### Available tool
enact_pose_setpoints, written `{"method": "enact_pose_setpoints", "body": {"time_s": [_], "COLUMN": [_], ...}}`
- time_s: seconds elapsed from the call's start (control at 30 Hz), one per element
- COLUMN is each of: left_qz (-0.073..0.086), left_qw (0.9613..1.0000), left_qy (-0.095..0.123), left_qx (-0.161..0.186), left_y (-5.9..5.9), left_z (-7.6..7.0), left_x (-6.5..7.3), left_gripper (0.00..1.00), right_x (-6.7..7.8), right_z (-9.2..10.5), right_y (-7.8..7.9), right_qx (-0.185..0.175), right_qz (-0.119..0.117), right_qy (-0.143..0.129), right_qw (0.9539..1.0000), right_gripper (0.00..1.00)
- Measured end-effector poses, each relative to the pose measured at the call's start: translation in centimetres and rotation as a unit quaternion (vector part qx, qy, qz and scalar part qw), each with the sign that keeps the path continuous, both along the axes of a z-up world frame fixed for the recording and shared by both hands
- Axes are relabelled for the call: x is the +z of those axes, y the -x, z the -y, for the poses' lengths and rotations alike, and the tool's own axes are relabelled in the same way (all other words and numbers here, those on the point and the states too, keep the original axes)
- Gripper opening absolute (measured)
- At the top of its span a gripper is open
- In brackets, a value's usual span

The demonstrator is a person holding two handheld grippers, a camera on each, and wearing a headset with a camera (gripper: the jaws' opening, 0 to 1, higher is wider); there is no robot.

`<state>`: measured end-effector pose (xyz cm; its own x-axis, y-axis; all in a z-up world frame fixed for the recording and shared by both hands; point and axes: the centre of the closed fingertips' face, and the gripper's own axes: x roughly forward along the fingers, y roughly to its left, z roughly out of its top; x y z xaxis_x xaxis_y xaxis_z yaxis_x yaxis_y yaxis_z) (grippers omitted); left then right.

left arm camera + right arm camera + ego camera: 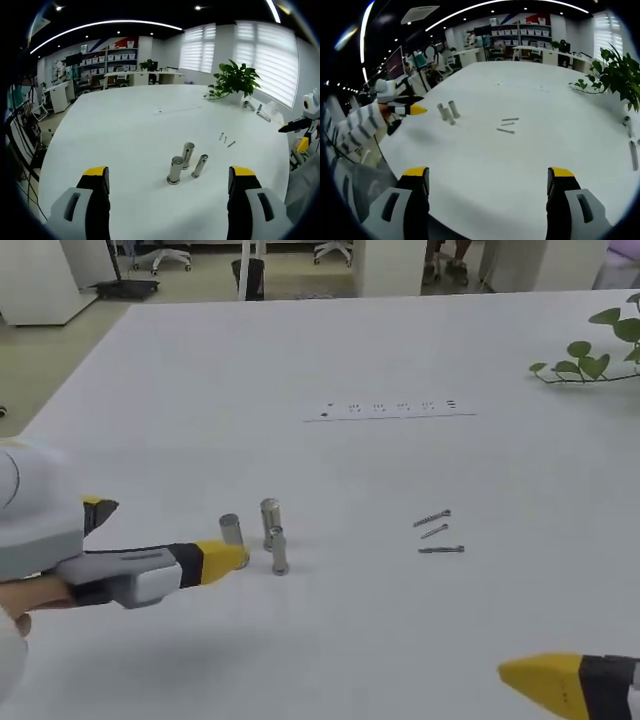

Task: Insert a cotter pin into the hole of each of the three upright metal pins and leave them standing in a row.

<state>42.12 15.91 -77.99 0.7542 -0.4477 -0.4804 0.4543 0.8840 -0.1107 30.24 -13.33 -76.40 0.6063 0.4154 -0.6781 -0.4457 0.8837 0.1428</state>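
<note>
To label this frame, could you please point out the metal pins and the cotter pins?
metal pins [175, 170], left gripper view, nearest pin's body.
cotter pins [434, 532], head view, middle pin's shaft.

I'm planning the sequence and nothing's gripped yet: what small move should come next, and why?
Probably reach the open right tongs forward to the nearest thin silver cotter pin; all three lie loose, apart from the three upright grey metal pins.
</note>
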Motion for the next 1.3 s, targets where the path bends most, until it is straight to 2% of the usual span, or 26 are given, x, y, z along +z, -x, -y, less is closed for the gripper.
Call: {"method": "enact_pose_setpoints", "body": {"time_s": [0.2,0.23,0.3,0.37,0.47,0.6,0.7,0.93,1.13,1.3], "left_qz": [-0.004,-0.007,-0.009,-0.008,-0.008,-0.013,-0.027,-0.033,-0.030,-0.031], "left_qw": [1.0000,1.0000,0.9998,0.9998,0.9998,0.9996,0.9990,0.9986,0.9983,0.9977], "left_qy": [0.001,0.001,0.012,0.014,0.006,0.005,0.005,0.002,-0.013,-0.013], "left_qx": [0.001,0.000,-0.015,-0.013,-0.019,-0.023,-0.035,-0.041,-0.049,-0.059], "left_y": [-0.8,-0.9,-0.8,-0.9,-1.0,-1.0,-0.9,-1.6,-2.3,-2.3], "left_z": [0.1,0.1,0.6,0.6,0.8,1.0,1.3,1.6,1.3,1.6], "left_x": [-1.0,-1.2,-1.5,-1.7,-2.3,-2.9,-3.8,-4.7,-5.3,-5.6], "left_gripper": [0.99,0.97,0.85,0.83,0.84,0.82,0.79,0.74,0.66,0.62], "right_x": [0.2,0.2,0.2,0.1,0.0,0.0,-0.1,-0.1,0.2,0.4], "right_z": [-0.1,-0.1,-0.1,0.0,-0.1,-0.2,-0.1,-0.2,0.0,0.4], "right_y": [0.0,0.0,0.0,0.1,0.1,0.2,0.3,0.5,0.3,0.1], "right_qx": [0.003,0.003,0.000,0.000,0.002,0.003,0.002,0.002,-0.007,-0.016], "right_qz": [0.004,0.004,0.002,0.000,-0.002,-0.003,-0.006,-0.009,-0.004,0.000], "right_qy": [-0.004,-0.004,-0.004,-0.003,-0.001,-0.002,0.001,0.002,0.001,0.003], "right_qw": [1.0000,1.0000,1.0000,1.0000,1.0000,1.0000,1.0000,1.0000,1.0000,0.9999], "right_gripper": [1.00,1.00,1.00,0.99,0.99,0.99,0.98,0.98,0.96,0.94]}}
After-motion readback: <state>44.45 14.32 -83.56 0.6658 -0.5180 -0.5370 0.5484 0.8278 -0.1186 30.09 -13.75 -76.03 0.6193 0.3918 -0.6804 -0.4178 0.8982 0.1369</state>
